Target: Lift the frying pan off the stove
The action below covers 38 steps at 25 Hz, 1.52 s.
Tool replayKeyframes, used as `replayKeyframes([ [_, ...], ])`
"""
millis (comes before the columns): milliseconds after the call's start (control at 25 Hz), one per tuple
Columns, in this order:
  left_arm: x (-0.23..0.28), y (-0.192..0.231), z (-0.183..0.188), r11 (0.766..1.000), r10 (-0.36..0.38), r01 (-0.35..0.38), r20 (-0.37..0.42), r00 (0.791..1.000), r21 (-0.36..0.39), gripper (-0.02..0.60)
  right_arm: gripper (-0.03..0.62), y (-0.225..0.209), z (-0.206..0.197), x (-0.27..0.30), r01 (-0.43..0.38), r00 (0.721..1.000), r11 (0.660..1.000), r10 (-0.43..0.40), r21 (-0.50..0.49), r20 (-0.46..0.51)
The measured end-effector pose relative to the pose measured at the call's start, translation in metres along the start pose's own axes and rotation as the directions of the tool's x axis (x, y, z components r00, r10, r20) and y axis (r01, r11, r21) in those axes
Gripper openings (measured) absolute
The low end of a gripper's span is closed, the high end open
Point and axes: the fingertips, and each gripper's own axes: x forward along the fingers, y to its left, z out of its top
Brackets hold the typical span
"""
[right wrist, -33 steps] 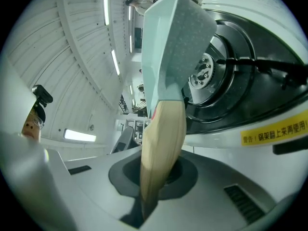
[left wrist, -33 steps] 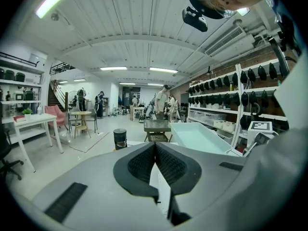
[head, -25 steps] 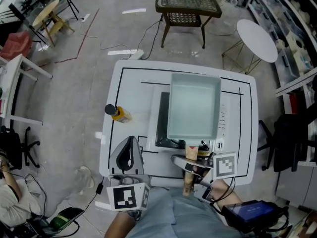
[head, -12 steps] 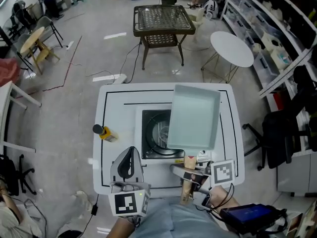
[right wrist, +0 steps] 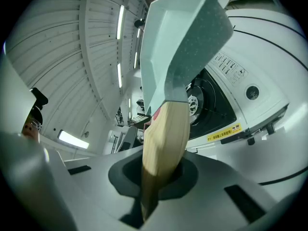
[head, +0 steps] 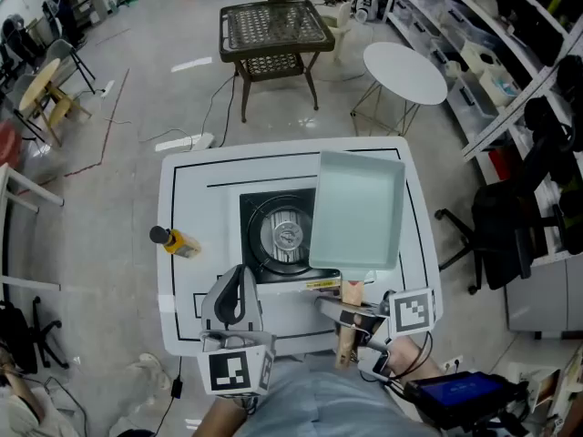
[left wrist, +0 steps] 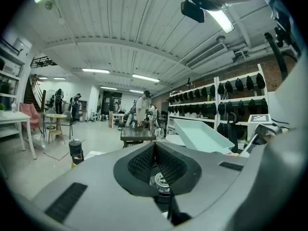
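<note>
The frying pan is a pale teal rectangular pan with a wooden handle. It hangs tilted in the air over the right part of the stove, whose round burner lies uncovered to its left. My right gripper is shut on the handle, and the pan rises away from the jaws above the burner. My left gripper hovers at the stove's front left, shut and holding nothing; its jaws meet at the tips.
A yellow bottle with a black cap stands on the white table left of the stove. Control buttons run along the stove's right side. Beyond the table are a dark wire table, a round white table and an office chair.
The pan has risen and swung to the right, uncovering the burner it hid a second ago. The head view has shifted, so the table sits lower left in the picture.
</note>
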Motion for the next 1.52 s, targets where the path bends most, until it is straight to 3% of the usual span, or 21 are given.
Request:
replayKeyframes([
  [1520,-0.001,-0.011,-0.002,1.0,0.002,-0.002,-0.007,1.0,0.003,0.017,0.051,0.0,-0.002,-0.013,-0.018,1.0,1.0,0.018,-0.018,-0.01],
])
